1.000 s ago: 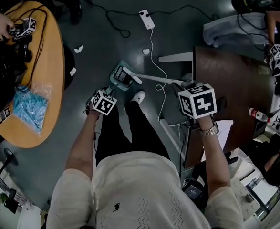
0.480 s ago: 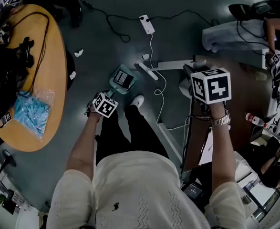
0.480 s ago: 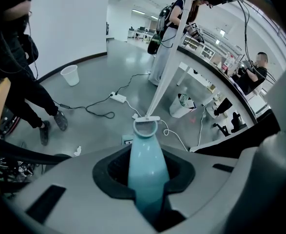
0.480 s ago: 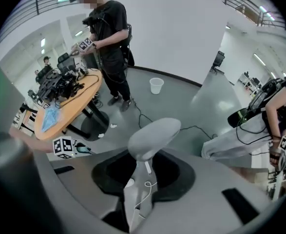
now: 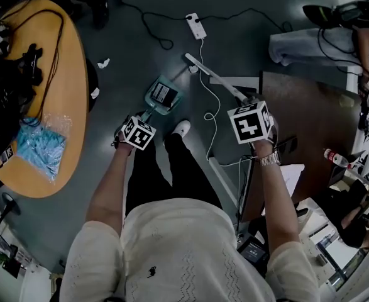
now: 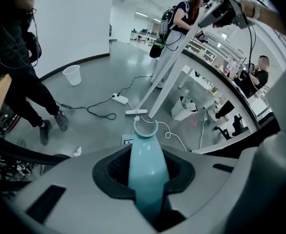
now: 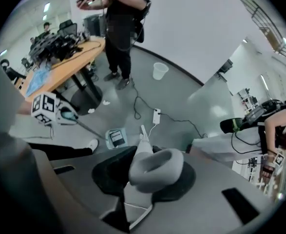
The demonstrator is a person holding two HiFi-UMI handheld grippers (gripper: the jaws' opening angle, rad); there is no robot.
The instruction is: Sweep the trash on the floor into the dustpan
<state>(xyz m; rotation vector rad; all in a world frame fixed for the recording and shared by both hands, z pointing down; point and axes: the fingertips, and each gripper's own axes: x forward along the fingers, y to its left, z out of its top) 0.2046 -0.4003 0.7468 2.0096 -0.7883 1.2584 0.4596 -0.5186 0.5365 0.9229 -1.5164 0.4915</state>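
In the head view my left gripper (image 5: 138, 133) is shut on the teal handle of the dustpan (image 5: 161, 96), which rests on the grey floor ahead of my white shoe. My right gripper (image 5: 250, 123) is shut on the white broom handle. The broom head (image 5: 193, 60) lies on the floor beyond a small white scrap (image 5: 192, 69). Two more scraps (image 5: 103, 63) lie further left, near the round table. In the left gripper view the teal handle (image 6: 145, 169) fills the jaws, with the broom head (image 6: 136, 112) ahead. In the right gripper view the looped broom handle (image 7: 156, 167) sits between the jaws.
A white power strip (image 5: 195, 25) and its cable (image 5: 204, 80) run across the floor beside the broom. A round wooden table (image 5: 65, 106) stands at the left and a dark desk (image 5: 303, 106) at the right. A white cup (image 6: 72, 74) stands near the wall. People stand around.
The broom head has swung from the dustpan's mouth outward, past the scrap, toward the power strip. My right gripper has shifted left and lower in view. The dustpan and left gripper barely moved.
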